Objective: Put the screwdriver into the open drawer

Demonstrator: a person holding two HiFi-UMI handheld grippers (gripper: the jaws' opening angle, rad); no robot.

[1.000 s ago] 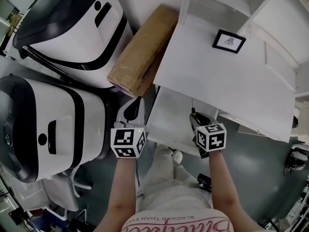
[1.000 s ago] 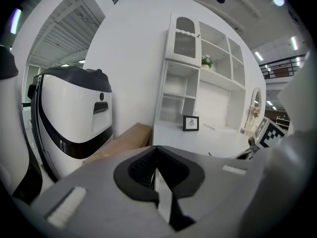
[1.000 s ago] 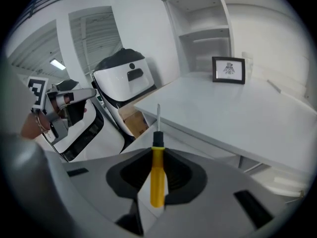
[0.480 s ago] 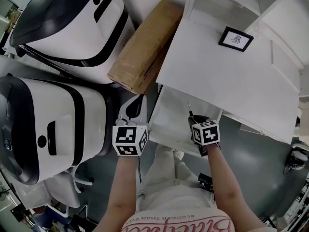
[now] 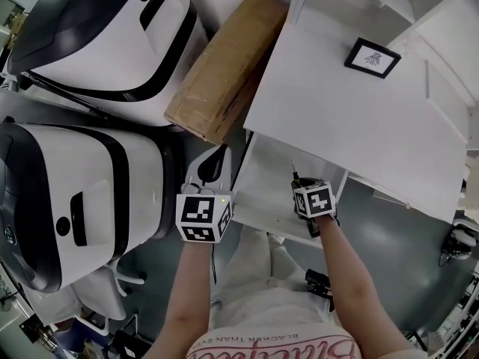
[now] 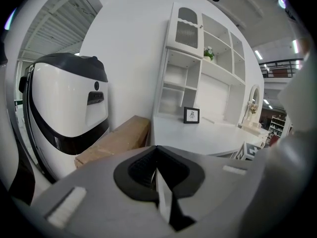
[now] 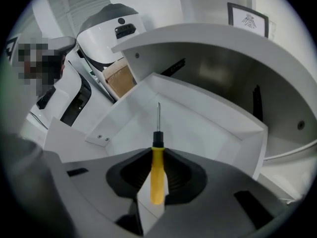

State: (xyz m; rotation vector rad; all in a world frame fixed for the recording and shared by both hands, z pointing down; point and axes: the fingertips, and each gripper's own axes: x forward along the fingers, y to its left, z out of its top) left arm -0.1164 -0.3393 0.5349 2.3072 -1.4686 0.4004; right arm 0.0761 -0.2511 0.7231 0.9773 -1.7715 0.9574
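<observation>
A screwdriver with a yellow handle and a thin metal shaft is clamped in my right gripper, shaft pointing away from me and down. The tip hangs over the white floor of the open drawer. In the head view my right gripper is above the drawer, which is pulled out from under the white desk top, and the screwdriver sticks out ahead of it. My left gripper is left of the drawer, shut on nothing.
A brown cardboard box leans between the desk and two large white-and-black machines. A small framed picture stands on the desk. White shelving rises behind it. The person's legs are below the drawer front.
My right gripper has sunk towards the drawer and tipped further downward, still holding the screwdriver. The left gripper has dropped only slightly.
</observation>
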